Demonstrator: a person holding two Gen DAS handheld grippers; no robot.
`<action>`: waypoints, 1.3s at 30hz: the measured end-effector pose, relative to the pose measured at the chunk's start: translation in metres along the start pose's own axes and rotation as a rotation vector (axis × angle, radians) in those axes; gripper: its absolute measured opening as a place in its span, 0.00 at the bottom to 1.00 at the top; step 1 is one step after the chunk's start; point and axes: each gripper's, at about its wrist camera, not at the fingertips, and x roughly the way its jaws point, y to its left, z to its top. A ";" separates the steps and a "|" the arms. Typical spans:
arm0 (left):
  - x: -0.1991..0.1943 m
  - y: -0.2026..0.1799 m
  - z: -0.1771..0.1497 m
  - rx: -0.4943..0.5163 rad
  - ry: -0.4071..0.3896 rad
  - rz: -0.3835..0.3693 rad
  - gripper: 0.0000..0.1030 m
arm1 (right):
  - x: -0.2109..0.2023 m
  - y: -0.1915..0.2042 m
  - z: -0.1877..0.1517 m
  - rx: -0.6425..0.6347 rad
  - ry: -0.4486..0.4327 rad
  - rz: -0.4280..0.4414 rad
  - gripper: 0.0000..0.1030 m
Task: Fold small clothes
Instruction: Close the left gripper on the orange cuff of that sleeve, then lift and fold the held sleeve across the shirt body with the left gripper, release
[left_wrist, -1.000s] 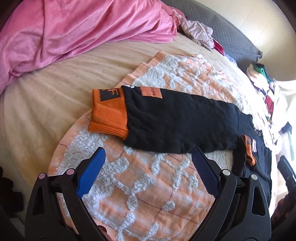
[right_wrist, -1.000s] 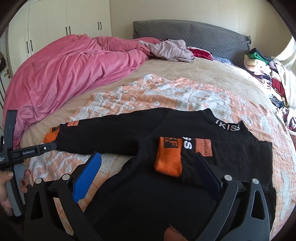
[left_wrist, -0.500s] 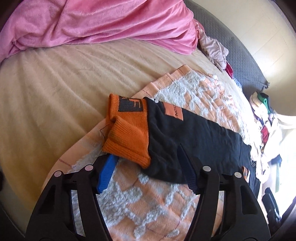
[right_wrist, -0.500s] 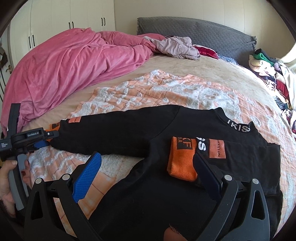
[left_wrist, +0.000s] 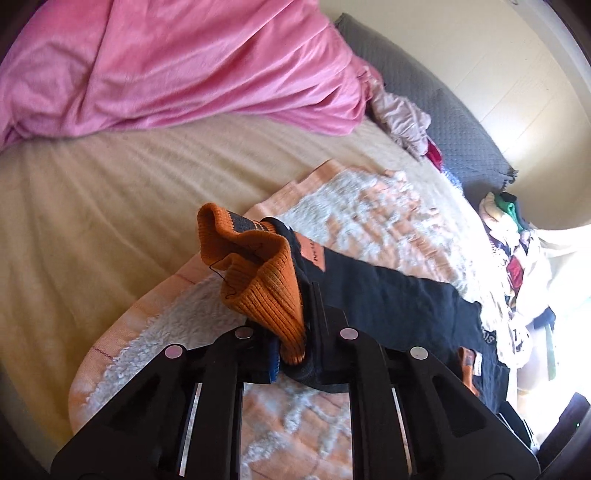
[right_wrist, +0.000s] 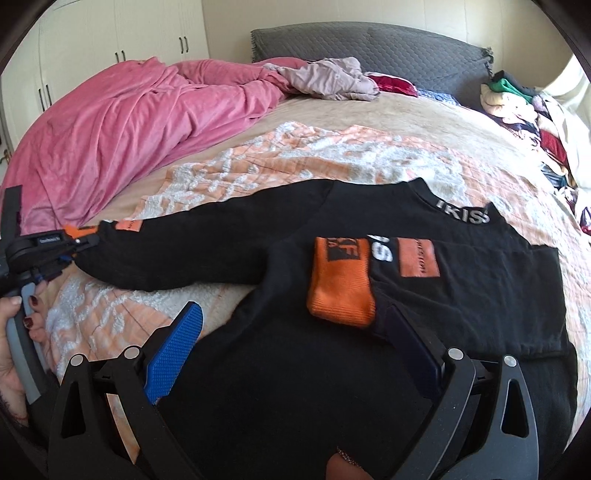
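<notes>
A black sweater (right_wrist: 295, 369) with orange cuffs lies flat on an orange-and-white fleece blanket (right_wrist: 314, 155) on the bed. Its right sleeve is folded across the chest, the orange cuff (right_wrist: 341, 284) on top. The other sleeve (left_wrist: 388, 295) stretches out to the side. My left gripper (left_wrist: 295, 332) is shut on that sleeve's orange cuff (left_wrist: 258, 288), which bunches up between the pads. In the right wrist view the left gripper (right_wrist: 79, 240) sits at the sleeve's end, held by a person's hand (right_wrist: 22, 325). My right gripper (right_wrist: 293, 314) stands open low over the sweater's body, just below the folded cuff.
A crumpled pink duvet (right_wrist: 129, 122) covers the bed's far left. A grey headboard cushion (right_wrist: 388, 48) and a mauve garment (right_wrist: 332, 77) lie at the back. A pile of clothes (right_wrist: 517, 99) heaps up at the right edge. White wardrobe doors (right_wrist: 110, 33) stand behind.
The left gripper came forward onto the outstretched sleeve's orange cuff and shut on it, lifting it slightly. The right gripper sank closer to the sweater, still open.
</notes>
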 end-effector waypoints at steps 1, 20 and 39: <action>-0.004 -0.005 0.001 0.007 -0.010 -0.011 0.06 | -0.002 -0.006 -0.001 0.011 -0.003 -0.015 0.95; -0.017 -0.162 0.006 0.230 -0.046 -0.276 0.05 | -0.054 -0.119 -0.024 0.247 -0.061 -0.176 0.95; 0.011 -0.274 -0.065 0.529 0.103 -0.415 0.05 | -0.111 -0.198 -0.049 0.406 -0.123 -0.316 0.95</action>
